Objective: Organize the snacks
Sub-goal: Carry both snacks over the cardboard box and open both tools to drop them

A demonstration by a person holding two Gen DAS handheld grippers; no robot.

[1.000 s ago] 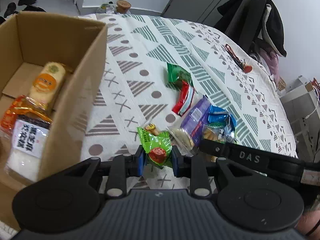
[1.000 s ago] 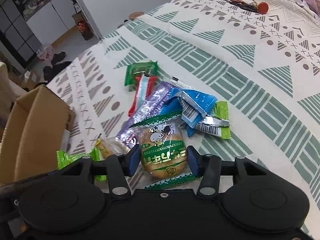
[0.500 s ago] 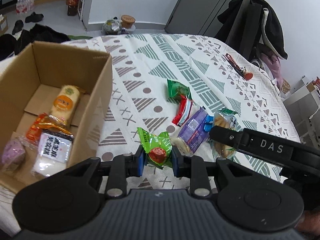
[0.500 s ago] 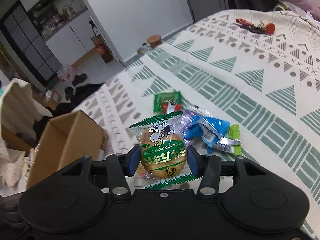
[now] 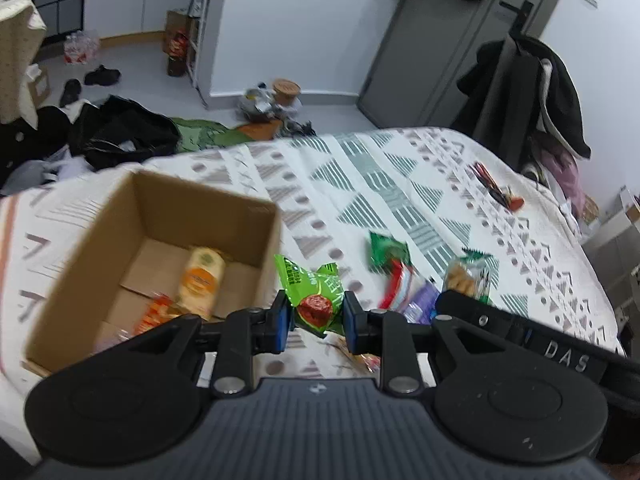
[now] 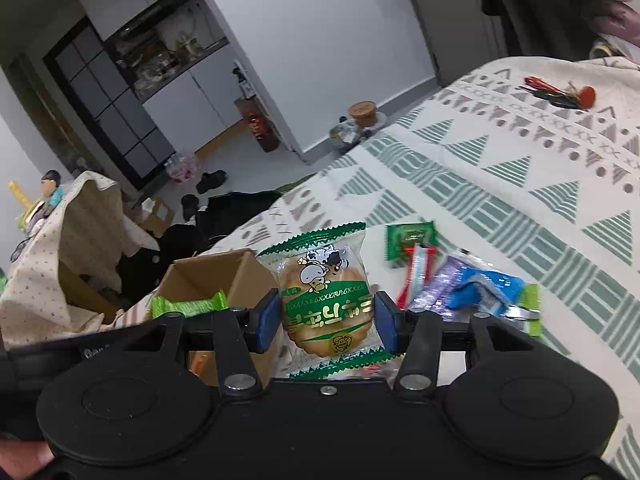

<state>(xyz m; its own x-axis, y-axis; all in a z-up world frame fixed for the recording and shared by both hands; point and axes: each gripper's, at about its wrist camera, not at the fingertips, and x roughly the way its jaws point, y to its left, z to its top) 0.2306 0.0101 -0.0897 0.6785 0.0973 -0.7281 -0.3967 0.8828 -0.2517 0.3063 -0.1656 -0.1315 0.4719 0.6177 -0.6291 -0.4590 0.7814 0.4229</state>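
My left gripper (image 5: 314,320) is shut on a green snack packet (image 5: 314,294) with a red picture, held in the air just right of the open cardboard box (image 5: 84,248). Inside the box lie a yellow-orange packet (image 5: 202,280) and an orange one (image 5: 154,314). My right gripper (image 6: 326,322) is shut on a cow-print biscuit packet (image 6: 324,300) with green trim, raised above the bed. That same biscuit packet (image 5: 466,278) shows in the left wrist view, right of the box. Several loose snacks (image 6: 452,280) stay on the patterned bedspread (image 6: 520,168).
The box (image 6: 208,280) sits near the bed's left edge. Red scissors-like items (image 5: 496,192) lie far right on the bedspread. Dark clothes (image 5: 120,136), shoes and a jar are on the floor beyond the bed. A coat hangs at the right by a grey door.
Both grippers have lifted higher with their packets, so the bed and box look farther below. The left gripper now sits nearer the box's right wall.
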